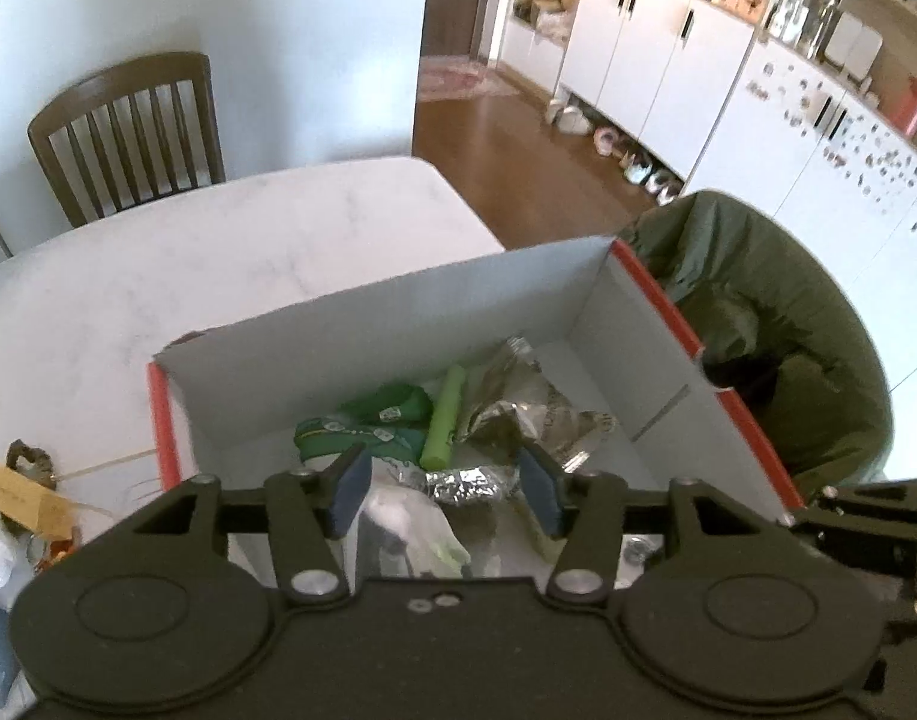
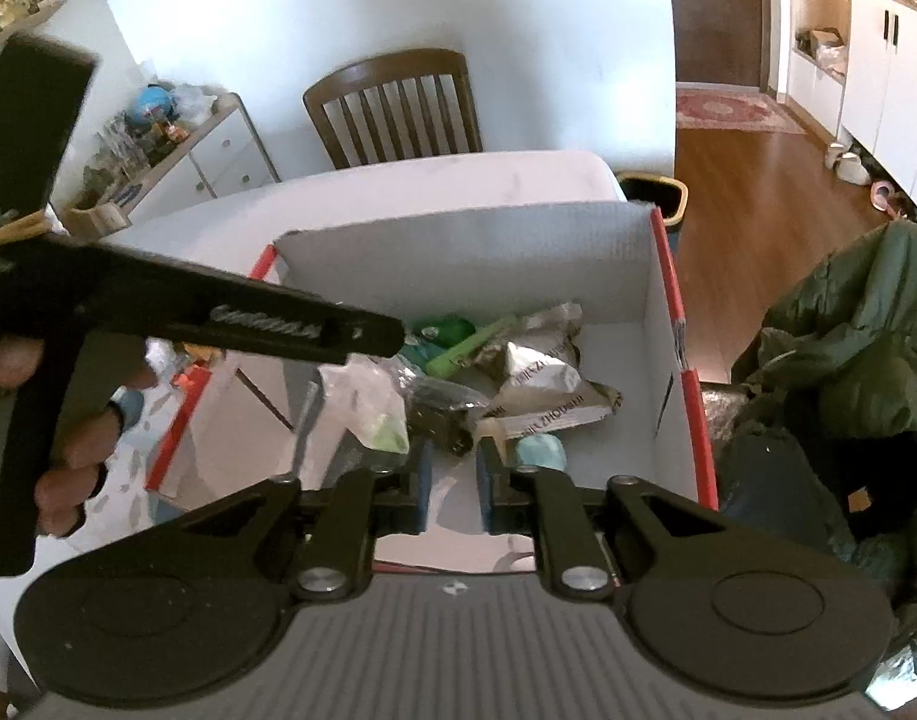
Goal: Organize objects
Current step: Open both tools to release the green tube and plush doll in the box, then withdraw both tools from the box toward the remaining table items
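Observation:
A white cardboard box with red edges (image 1: 578, 306) (image 2: 458, 252) stands on the white table. Inside lie green packets (image 1: 386, 414), a light green tube (image 1: 443, 420) (image 2: 470, 345), crumpled silver wrappers (image 1: 536, 414) (image 2: 542, 378), a foil roll (image 1: 464, 483) and a clear plastic bag (image 1: 416, 525) (image 2: 368, 402). My left gripper (image 1: 446, 480) hangs open over the box's near side, jaws wide, with the bag just below them. My right gripper (image 2: 456, 477) hovers over the near end of the box, its blue pads (image 2: 423, 480) a small gap apart with nothing between them. A hand (image 2: 62, 420) holds the left gripper's handle.
Left of the box on the table (image 1: 248, 240) lie a yellow tag (image 1: 20, 501), keys and small clutter. A wooden chair (image 1: 128, 132) (image 2: 392, 108) stands at the far side. A green jacket (image 1: 758, 324) (image 2: 848, 330) is draped right of the box. A bin (image 2: 653, 192) stands beyond the table.

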